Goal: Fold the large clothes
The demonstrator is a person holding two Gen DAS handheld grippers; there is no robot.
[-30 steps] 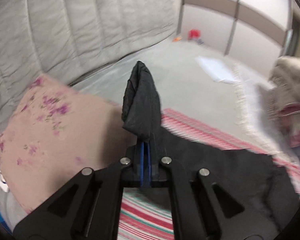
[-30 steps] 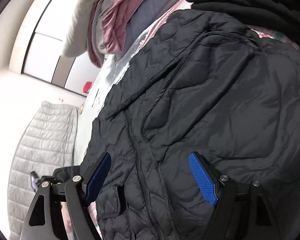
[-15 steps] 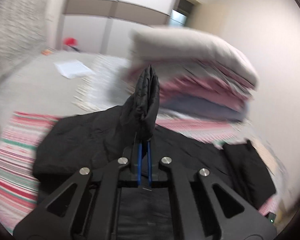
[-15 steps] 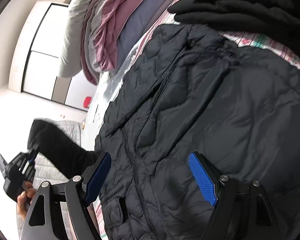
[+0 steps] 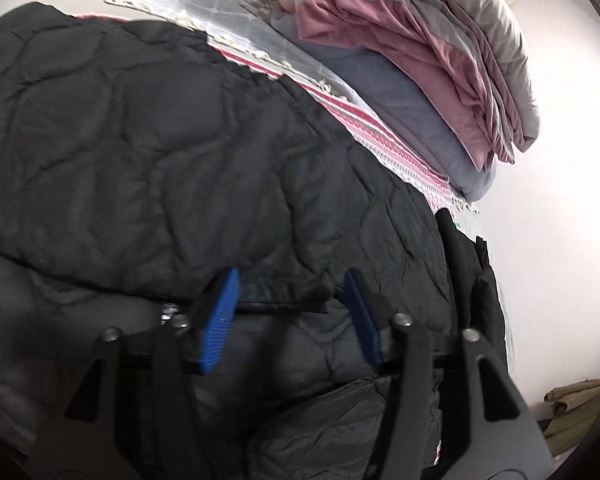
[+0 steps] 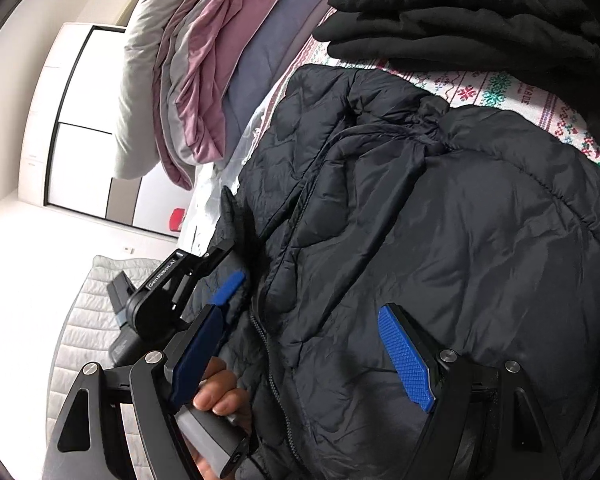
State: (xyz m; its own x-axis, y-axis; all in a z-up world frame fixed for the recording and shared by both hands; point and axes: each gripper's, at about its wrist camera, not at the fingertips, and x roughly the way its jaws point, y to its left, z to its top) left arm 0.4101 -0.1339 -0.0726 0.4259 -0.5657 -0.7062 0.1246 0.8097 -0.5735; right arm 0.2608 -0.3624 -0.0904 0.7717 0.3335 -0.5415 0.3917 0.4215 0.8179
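The left wrist camera is sitting low and very close over the black quilted jacket (image 5: 172, 152), looking forward between its own fingers toward the stack of folded bedding (image 5: 420, 60) by the wall. The right wrist camera is hanging near the same jacket (image 6: 440, 240), rolled sideways, facing the bedding (image 6: 204, 80) too. Both views are sharing the jacket, the bedding and the patterned mat (image 6: 496, 88).

I'm hemmed in: stacked bedding (image 6: 204, 80) walls off the far side, folded black clothes (image 6: 460, 20) block ahead, and the quilted jacket (image 6: 440, 240) fills everything between.
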